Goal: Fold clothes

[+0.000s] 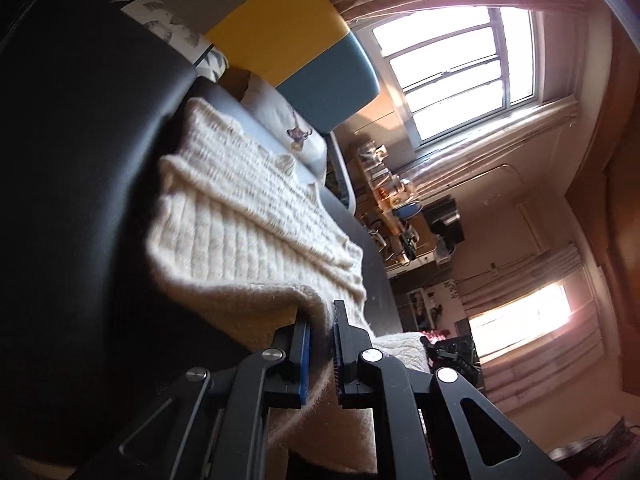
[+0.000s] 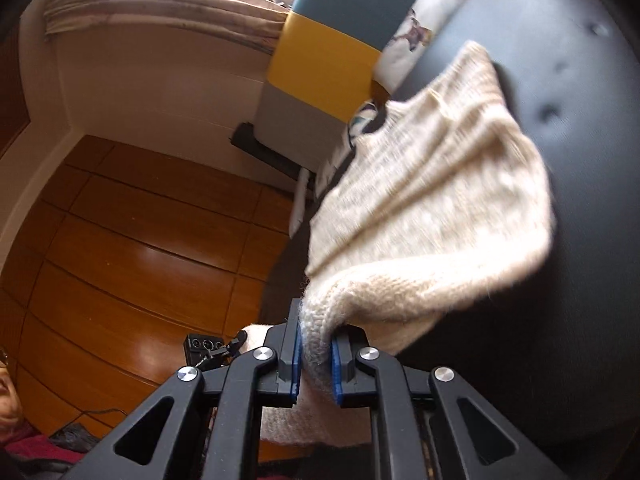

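Both clamped on cream knit sweater (image 1: 248,216): left hand-held gripper (image 1: 321,322) and right hand-held gripper (image 2: 315,332) pinch hem at 6 o'clock, rest draped over dark bench (image 1: 80,160).

I see the knit sweater (image 1: 256,216) lying on the padded bench (image 1: 80,160), a pillow (image 1: 288,120) behind it.

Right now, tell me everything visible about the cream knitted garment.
The cream knitted garment is a thick, fuzzy ribbed knit, apparently wool. Most of it lies spread on the dark padded surface, with a fold running across it. Its near edge is lifted and bunched, clamped by the left gripper and, in the right wrist view, by the right gripper. Blur hides finer details.
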### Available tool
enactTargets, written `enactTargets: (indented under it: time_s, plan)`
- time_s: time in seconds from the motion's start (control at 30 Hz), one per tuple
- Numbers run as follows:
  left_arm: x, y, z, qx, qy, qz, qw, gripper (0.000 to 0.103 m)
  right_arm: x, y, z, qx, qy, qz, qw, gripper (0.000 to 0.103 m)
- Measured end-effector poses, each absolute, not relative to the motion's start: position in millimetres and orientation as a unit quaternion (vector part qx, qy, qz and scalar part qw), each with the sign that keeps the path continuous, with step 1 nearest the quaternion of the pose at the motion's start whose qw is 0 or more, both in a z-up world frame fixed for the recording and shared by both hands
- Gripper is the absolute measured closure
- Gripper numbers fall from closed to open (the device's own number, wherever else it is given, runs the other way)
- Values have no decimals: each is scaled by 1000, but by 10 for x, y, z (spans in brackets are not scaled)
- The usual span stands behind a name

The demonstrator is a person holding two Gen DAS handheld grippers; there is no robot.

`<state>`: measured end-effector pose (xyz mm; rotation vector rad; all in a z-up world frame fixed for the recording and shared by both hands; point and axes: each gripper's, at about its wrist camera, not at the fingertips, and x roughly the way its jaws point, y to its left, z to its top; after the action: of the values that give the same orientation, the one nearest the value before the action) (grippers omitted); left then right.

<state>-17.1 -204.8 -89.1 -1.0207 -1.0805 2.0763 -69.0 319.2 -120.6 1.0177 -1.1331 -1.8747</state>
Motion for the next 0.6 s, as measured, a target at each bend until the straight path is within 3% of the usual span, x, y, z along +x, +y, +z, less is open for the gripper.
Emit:
enactTargets:
  time_s: [0.23, 0.6]
  plan:
    - [-894, -2119, -796, -343, -449, 774, 286, 94, -1311, 3268, -1029, 381, -456, -728, 342, 93]
    - [-1792, -2238, -1342, -371, -512, 743, 219, 95, -2090, 3344, -1507, 407, -515, -707, 262, 93]
